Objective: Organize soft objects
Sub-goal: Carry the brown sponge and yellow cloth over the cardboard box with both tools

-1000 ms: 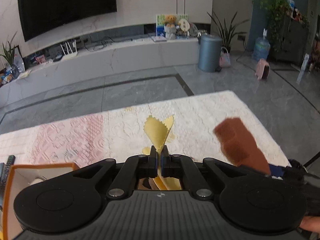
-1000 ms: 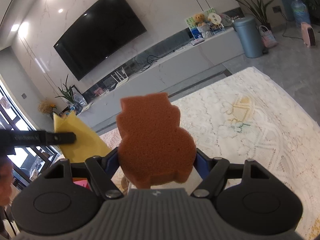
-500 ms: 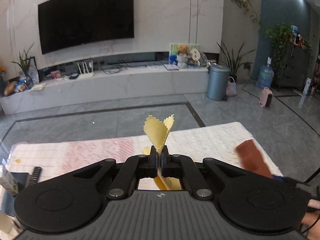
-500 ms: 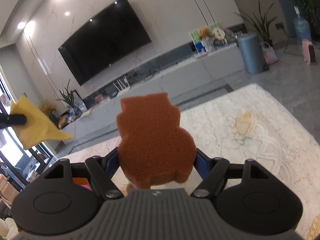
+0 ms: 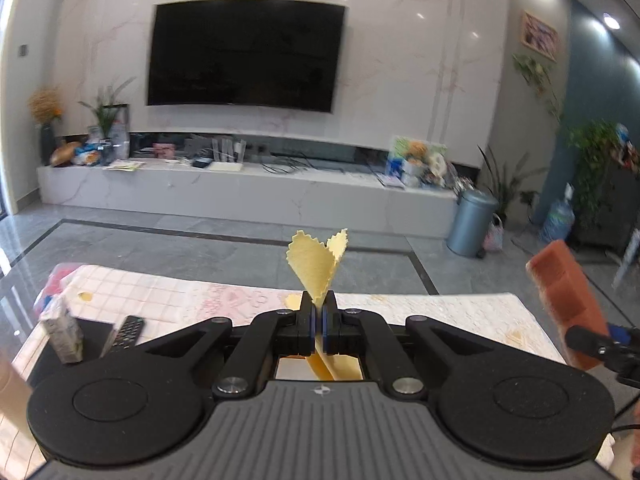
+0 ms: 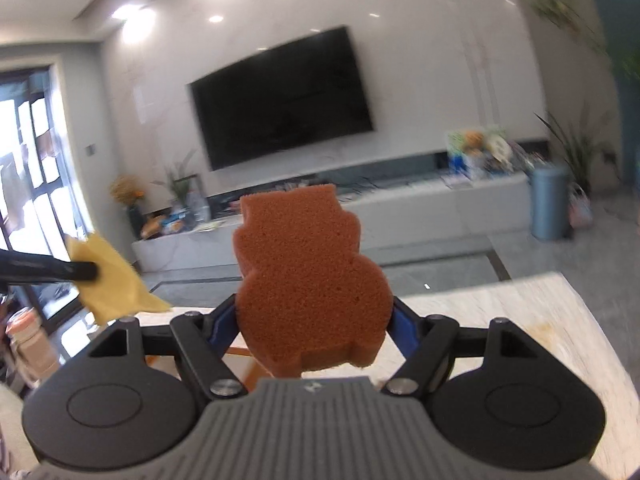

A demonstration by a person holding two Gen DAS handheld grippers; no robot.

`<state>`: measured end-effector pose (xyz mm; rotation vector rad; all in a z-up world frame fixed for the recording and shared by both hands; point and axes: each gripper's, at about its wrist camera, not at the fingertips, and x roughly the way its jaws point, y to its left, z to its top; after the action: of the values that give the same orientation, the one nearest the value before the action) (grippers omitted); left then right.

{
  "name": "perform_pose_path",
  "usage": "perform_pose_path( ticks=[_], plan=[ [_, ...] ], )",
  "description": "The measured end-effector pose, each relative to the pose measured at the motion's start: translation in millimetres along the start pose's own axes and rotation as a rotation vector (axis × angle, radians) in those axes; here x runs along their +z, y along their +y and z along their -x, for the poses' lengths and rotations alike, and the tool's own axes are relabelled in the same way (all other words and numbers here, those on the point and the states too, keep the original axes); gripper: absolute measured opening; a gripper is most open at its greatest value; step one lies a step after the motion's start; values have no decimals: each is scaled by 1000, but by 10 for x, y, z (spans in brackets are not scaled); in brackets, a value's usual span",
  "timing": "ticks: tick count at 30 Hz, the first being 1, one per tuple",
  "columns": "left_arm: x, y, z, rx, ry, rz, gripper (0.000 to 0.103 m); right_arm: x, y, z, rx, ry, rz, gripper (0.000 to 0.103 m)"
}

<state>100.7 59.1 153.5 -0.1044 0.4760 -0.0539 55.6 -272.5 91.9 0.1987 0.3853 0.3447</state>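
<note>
Left wrist view: left gripper (image 5: 319,326) pinched tight on yellow cloth (image 5: 317,266), its folded length rising beyond the tips, no container visible ahead; right wrist view: right gripper (image 6: 310,330) clamping orange bear-shaped sponge (image 6: 306,280) upright, cloth away to its left, receptacle unseen.

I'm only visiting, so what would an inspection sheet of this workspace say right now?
Surface: table under a pale patterned cloth.
Job's things: yellow cloth and orange sponge, both held up off the table.
Clutter: remote and a small carton at the table's left end.
Grippers: left gripper shut on the yellow cloth; right gripper shut on the orange sponge.
Cables: some on the TV bench.
Surroundings: wall TV, bin, plants.
</note>
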Motion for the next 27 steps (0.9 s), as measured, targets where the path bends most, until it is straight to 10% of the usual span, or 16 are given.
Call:
perform_pose_path(
  ticks=[9,27],
  plan=[
    [-611,519,91,50,-55,173,3,-187,1117,-314,134,127,154,74],
    [-1068,969,-169,42,-22,246,3,-931,1850,-1905,-129,410,497,74]
  ],
)
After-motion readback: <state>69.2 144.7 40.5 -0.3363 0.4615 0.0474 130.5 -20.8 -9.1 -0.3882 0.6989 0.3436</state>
